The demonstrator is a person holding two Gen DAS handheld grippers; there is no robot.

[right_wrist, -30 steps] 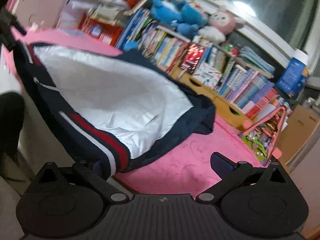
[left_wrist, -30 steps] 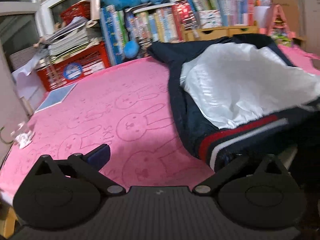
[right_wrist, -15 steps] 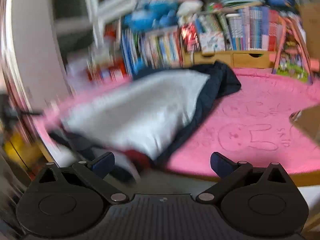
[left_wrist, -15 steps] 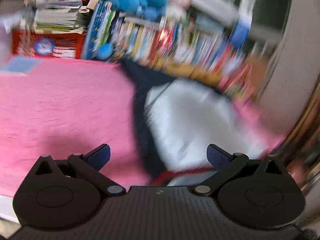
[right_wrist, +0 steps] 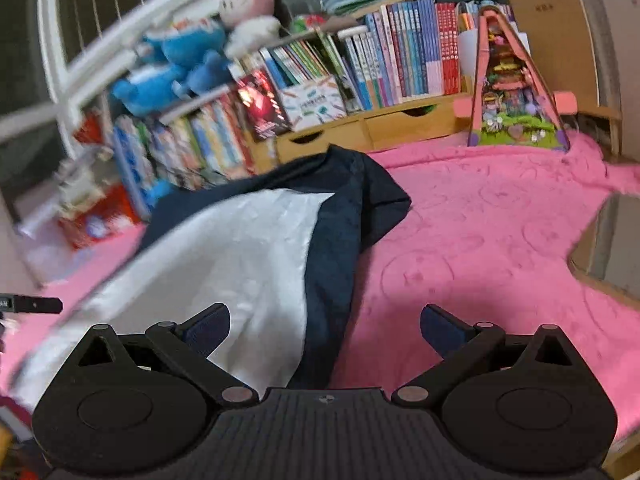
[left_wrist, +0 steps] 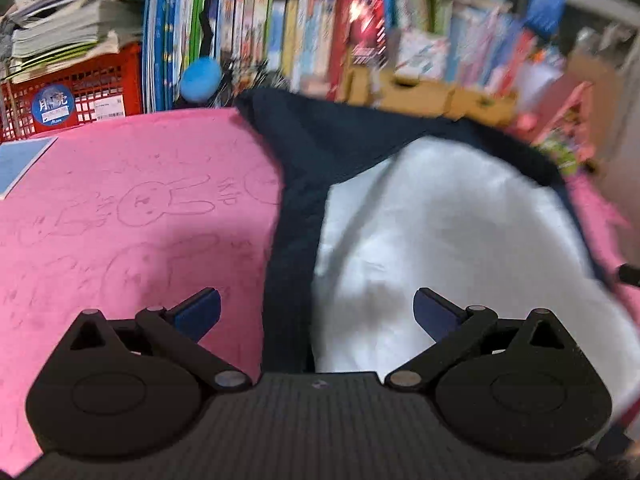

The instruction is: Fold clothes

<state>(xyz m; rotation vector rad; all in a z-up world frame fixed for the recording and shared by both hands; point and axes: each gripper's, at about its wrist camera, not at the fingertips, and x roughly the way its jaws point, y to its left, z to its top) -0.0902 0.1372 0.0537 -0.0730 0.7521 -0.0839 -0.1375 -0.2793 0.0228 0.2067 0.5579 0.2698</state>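
Observation:
A navy jacket (left_wrist: 316, 148) lies spread on the pink bunny blanket (left_wrist: 132, 208), its white lining (left_wrist: 448, 232) facing up. In the right wrist view the same jacket (right_wrist: 340, 208) shows its white lining (right_wrist: 224, 256) left of centre on the blanket (right_wrist: 480, 240). My left gripper (left_wrist: 316, 310) is open and empty, above the jacket's left navy edge. My right gripper (right_wrist: 325, 326) is open and empty, above the jacket's right navy edge. The other gripper's dark tip (right_wrist: 32, 304) shows at the far left of the right wrist view.
Rows of books (left_wrist: 280, 32) and a wooden drawer unit (right_wrist: 372, 132) line the back. A red crate (left_wrist: 72, 96) with stacked papers stands back left, a blue booklet (left_wrist: 22, 162) beside it. Plush toys (right_wrist: 180, 60) sit on the books. A pink toy house (right_wrist: 512, 92) and cardboard box (right_wrist: 552, 32) stand back right.
Both grippers let go of the jacket's striped hem and opened. The jacket dropped flat onto the blanket. Both grippers swung up and now look down over it.

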